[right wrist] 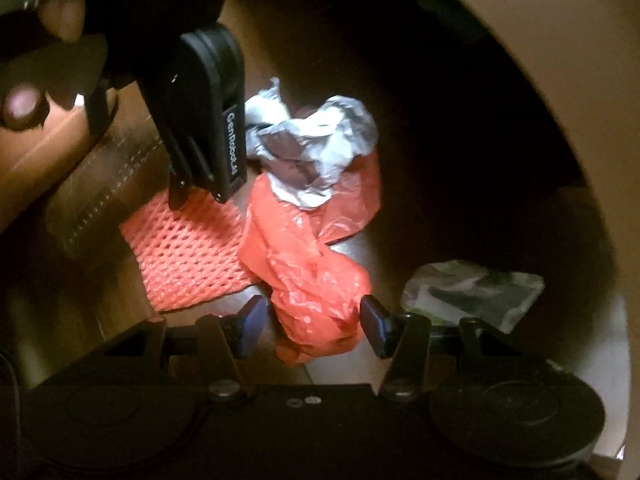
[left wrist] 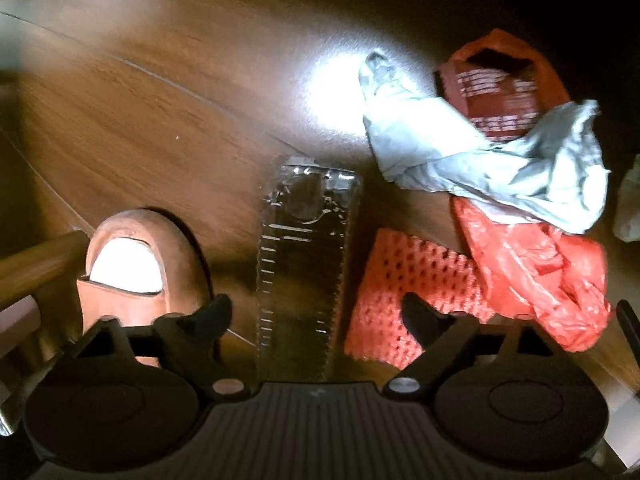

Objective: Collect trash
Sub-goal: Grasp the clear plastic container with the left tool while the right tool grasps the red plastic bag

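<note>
Trash lies on a wooden floor point(left wrist: 140, 128). A clear ridged plastic tray point(left wrist: 304, 264) lies between the open fingers of my left gripper point(left wrist: 316, 316). To its right lie an orange foam net point(left wrist: 400, 292), a red plastic bag point(left wrist: 532, 272), crumpled white paper point(left wrist: 480, 160) and a dark red packet point(left wrist: 496, 96). In the right wrist view my right gripper point(right wrist: 312, 320) is open, its fingers on either side of the red bag point(right wrist: 312, 272), touching or not I cannot tell. The left gripper point(right wrist: 204, 196) hangs over the foam net point(right wrist: 188, 256), beside the white paper point(right wrist: 316, 144).
A person's foot in an orange slipper point(left wrist: 136, 264) stands left of the tray. A wooden furniture leg point(left wrist: 36, 268) is at far left. A clear crumpled wrapper point(right wrist: 472, 292) lies right of the red bag. A curved tan surface point(right wrist: 560, 80) arcs along the right.
</note>
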The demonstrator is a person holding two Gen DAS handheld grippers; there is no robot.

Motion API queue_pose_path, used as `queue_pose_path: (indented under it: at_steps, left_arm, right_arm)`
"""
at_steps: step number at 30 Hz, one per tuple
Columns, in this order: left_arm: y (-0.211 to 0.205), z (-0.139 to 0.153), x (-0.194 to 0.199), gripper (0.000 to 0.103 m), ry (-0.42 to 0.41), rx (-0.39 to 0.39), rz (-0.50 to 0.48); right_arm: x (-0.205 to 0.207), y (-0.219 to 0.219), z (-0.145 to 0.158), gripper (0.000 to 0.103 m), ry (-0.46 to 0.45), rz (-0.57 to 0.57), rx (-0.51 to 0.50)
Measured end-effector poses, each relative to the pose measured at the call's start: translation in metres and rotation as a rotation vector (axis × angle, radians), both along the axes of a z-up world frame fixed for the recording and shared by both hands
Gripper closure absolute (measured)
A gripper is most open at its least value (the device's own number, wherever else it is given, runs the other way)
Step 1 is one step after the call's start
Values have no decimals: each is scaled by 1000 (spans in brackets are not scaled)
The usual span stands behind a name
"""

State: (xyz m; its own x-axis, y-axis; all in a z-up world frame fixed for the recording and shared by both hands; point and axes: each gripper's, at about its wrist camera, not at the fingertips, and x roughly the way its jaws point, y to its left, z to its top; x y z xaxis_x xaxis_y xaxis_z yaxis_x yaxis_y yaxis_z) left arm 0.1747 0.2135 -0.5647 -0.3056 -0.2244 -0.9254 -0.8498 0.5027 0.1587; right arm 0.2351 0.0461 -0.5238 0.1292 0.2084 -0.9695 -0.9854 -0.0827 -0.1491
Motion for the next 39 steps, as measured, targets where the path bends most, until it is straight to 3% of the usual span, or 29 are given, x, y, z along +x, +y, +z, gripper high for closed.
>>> queue_pose_path:
  at_steps: [4, 5, 6, 11, 22, 29, 39]
  left_arm:
    - [0, -10, -2, 42, 9, -24, -2]
    - [0, -11, -2, 47, 11, -28, 0]
    - [-1, -11, -2, 47, 9, -30, -1]
    - [-1, -7, 0, 59, -4, -23, -9]
    - [-3, 39, 21, 61, -44, -4, 1]
    - [-13, 99, 35, 61, -125, 27, -41]
    - [-40, 181, 22, 61, -273, 48, -61]
  right_arm:
    - [5, 5, -5, 57, 18, -38, 5]
    - [5, 5, -5, 63, 18, -40, 7]
    - [6, 6, -6, 80, 12, -40, 7]
    - [12, 5, 3, 84, 50, -88, 22]
    - [32, -23, 63, 86, 137, -322, 16]
    - [47, -51, 117, 86, 237, -518, 9]
    - [42, -97, 202, 87, 247, -650, 70]
